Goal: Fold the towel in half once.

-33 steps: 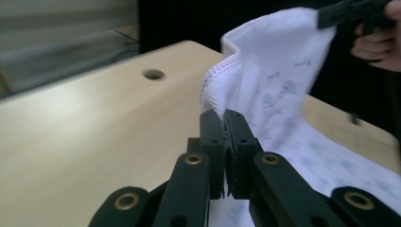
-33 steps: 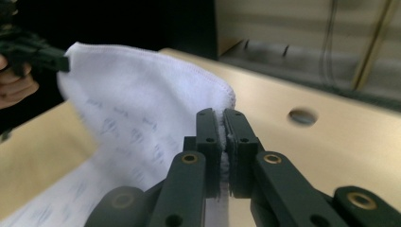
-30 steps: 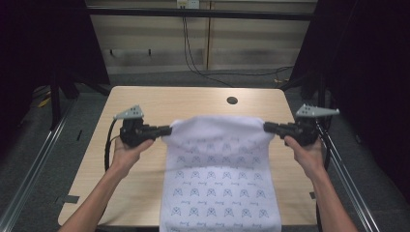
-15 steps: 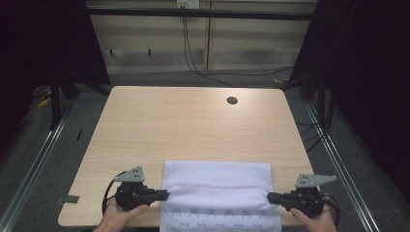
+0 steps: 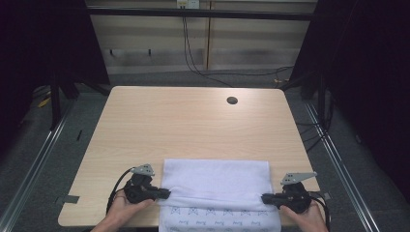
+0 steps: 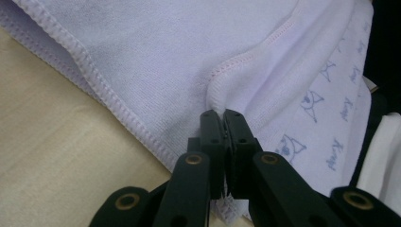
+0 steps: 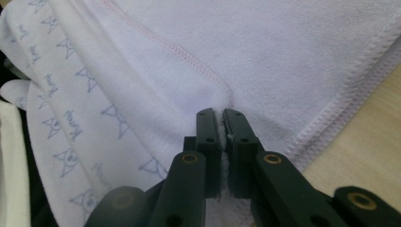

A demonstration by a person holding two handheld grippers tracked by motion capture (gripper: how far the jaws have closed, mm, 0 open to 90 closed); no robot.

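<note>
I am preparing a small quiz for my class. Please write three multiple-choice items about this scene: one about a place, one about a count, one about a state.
1. Where on the table does the towel lie?
A. at the far edge
B. at the near edge, partly hanging over it
C. on the round hole

2. How many round holes does the tabletop have?
A. one
B. two
C. three

3. How is the left gripper?
A. open above the towel
C. shut on the towel
B. lying empty on the table

Answers: 1 B, the printed part hangs over the near edge; 2 A, one hole shows near the far edge; 3 C, its jaws pinch the hem, as do those of the right gripper.
</note>
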